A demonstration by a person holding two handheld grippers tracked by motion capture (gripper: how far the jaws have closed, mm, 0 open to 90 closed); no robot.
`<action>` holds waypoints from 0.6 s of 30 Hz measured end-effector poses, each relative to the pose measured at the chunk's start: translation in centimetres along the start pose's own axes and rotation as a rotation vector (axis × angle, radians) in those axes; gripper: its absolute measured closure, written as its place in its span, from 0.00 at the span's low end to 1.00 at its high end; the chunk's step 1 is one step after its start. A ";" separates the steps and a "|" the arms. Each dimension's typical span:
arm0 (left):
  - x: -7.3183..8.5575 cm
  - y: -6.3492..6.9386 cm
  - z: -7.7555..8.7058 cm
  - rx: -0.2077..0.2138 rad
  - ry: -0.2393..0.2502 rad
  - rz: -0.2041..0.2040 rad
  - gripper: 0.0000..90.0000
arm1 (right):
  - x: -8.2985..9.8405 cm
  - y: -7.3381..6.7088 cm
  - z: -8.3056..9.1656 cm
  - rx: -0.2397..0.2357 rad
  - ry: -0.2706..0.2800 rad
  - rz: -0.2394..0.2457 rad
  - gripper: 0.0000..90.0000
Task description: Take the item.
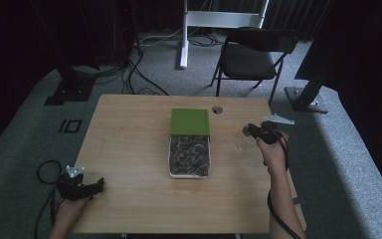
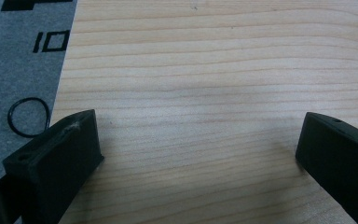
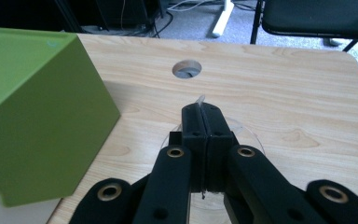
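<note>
The pale wooden table carries, at its middle, a green-lidded box whose lid is slid back from a white tray of small dark pieces, with one brownish piece among them. Everything else I place from that box.

To its right, near the table edge, the right gripper has its black jaws pressed together on the rim of a clear, round, thin plastic dish, just beside the box's green flank. The dish hangs low over the wood; whether it touches the table I can't tell.

Well away from the box, at the near left corner, the left gripper rests with jaws spread wide and only bare wood between them.

The grip is a pinch on a thin, slick edge, so I'd judge the dish could swing, slip out or knock the box.

The dish is almost invisible from above, and its near half is hidden behind the jaws.
</note>
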State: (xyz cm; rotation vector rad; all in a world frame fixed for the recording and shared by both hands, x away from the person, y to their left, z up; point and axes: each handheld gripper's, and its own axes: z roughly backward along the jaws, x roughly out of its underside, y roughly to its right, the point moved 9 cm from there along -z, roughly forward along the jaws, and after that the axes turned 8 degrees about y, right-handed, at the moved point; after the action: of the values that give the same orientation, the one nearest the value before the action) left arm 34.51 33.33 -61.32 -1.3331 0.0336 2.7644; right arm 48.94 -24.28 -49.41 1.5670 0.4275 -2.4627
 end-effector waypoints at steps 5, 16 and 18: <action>0.0 0.0 0.0 0.000 0.000 0.000 0.00 | 0.7 0.3 -0.5 0.008 -0.024 -0.008 0.99; 0.0 0.0 0.0 0.000 0.000 0.000 0.00 | 1.0 0.2 -1.0 0.002 -0.029 -0.003 0.88; 0.0 0.0 0.0 0.000 0.001 0.001 0.00 | 0.8 0.1 -0.8 -0.001 -0.024 -0.006 0.85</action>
State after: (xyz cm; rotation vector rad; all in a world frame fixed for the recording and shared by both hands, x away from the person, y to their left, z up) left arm 34.52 33.32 -61.32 -1.3344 0.0337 2.7647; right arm 49.31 -24.10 -50.48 1.5366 0.4298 -2.4832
